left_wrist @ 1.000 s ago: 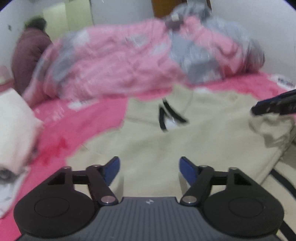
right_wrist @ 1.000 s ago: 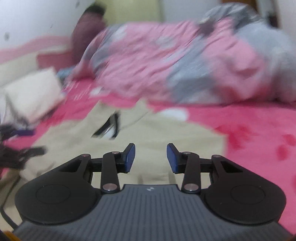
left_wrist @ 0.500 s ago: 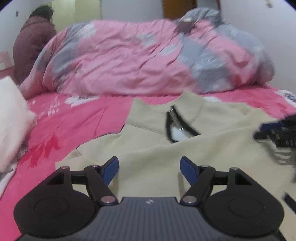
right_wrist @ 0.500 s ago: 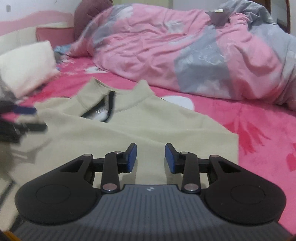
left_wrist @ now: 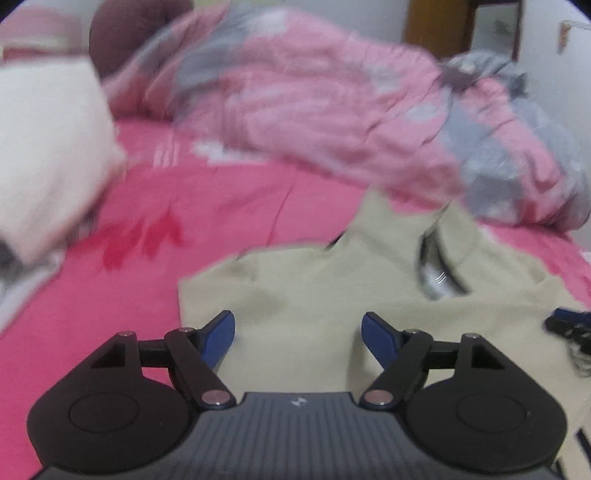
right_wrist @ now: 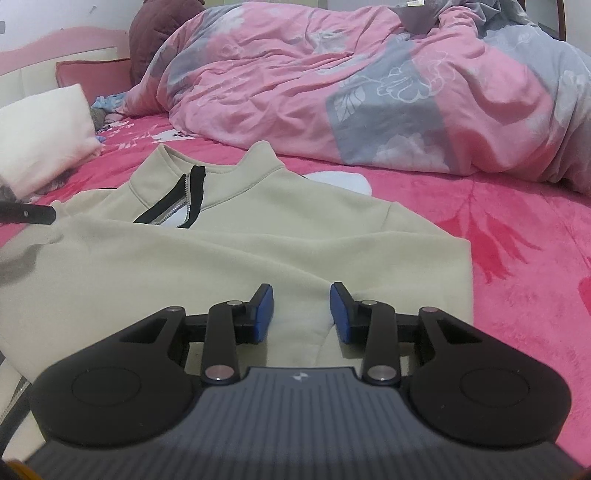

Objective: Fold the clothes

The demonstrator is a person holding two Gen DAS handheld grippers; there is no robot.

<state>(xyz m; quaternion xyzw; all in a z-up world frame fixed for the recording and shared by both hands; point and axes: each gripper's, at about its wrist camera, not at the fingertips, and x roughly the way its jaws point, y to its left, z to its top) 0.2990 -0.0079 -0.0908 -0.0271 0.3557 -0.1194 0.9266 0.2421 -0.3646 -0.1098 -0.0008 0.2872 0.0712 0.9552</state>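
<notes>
A beige zip-neck sweatshirt lies flat on the pink bed sheet, its collar and black zipper pointing toward the far quilt. My right gripper hovers low over its near right part, open, nothing between the blue pads. In the left wrist view the same sweatshirt spreads ahead and to the right, blurred. My left gripper stands wide open above its left edge, holding nothing. The other gripper's dark tip shows at the right edge.
A rumpled pink and grey quilt fills the back of the bed. A white pillow lies at the left, with a maroon cushion and pink headboard behind. Bare pink sheet lies left of the sweatshirt.
The left wrist view has swung left, so the sweatshirt now sits to the right and the pillow looms larger. The right gripper has come lower and closer to the sweatshirt. Both stay open.
</notes>
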